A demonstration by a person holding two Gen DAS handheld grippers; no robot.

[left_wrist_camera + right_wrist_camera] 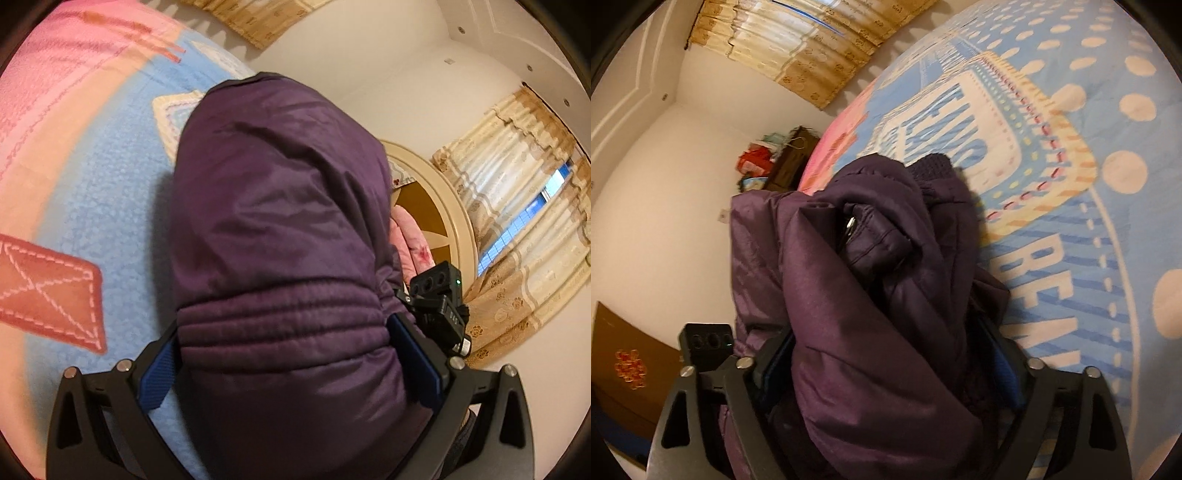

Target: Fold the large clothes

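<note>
A: Where does the garment sit in the left wrist view?

B: The purple padded jacket (280, 229) fills the centre of the frame; its ribbed, elasticated band lies between the blue pads (155, 380) of the left gripper (291, 362); both pads press against the fabric, so the left gripper is clamped on a thick bunch of the jacket. The garment hangs above the bed (92, 177), which carries a blue and pink blanket. The camera block of the other gripper (439, 295) appears just beside the jacket's right edge.

A: And the right wrist view?

B: The same jacket (871, 295) is bunched in folds between the fingers of the right gripper (886, 369); the jaws stand fairly wide, with fabric packed against both blue pads (1004, 373); the right gripper is clamped on the jacket. A zip pull (850, 223) shows in a fold near the top of the bundle; a knitted cuff (931, 164) shows behind it.

A: What surrounds the work area?

B: Patterned curtains (517, 206) hang at a window; a cluttered dark cabinet (786, 162) stands against the white wall beyond the bed.
</note>
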